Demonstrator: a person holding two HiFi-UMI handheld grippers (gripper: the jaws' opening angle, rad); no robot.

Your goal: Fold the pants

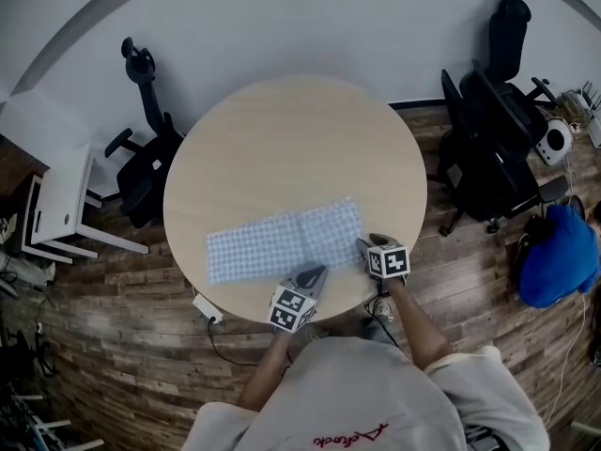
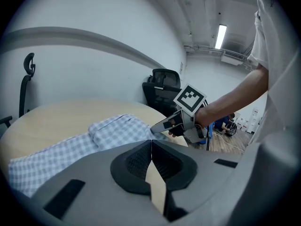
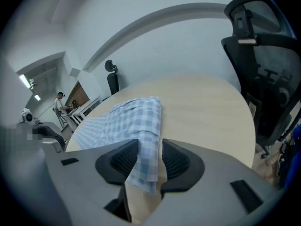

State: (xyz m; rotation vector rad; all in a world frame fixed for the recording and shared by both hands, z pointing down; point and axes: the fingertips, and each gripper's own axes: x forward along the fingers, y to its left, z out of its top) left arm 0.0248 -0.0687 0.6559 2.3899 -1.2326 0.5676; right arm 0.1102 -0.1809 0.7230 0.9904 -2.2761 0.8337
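Blue-and-white checked pants (image 1: 282, 238) lie folded lengthwise in a long strip across the near half of the round wooden table (image 1: 291, 130). At their right end a thicker folded part (image 2: 115, 128) is doubled over. My right gripper (image 1: 362, 246) sits at that end, near the table's edge. Its jaws (image 3: 149, 149) stand open around a hanging corner of the cloth (image 3: 143, 166), with a gap beside the right pad. My left gripper (image 1: 315, 272) is at the strip's near edge, shut with nothing in it (image 2: 151, 142). The right gripper (image 2: 156, 128) shows just beyond the cloth.
Black office chairs stand to the left (image 1: 141, 172) and right (image 1: 493, 148) of the table. A white side table (image 1: 61, 200) is at far left and a blue bag (image 1: 559, 252) at far right. A white adapter with a cable (image 1: 207, 310) lies on the wood floor below the table's near edge.
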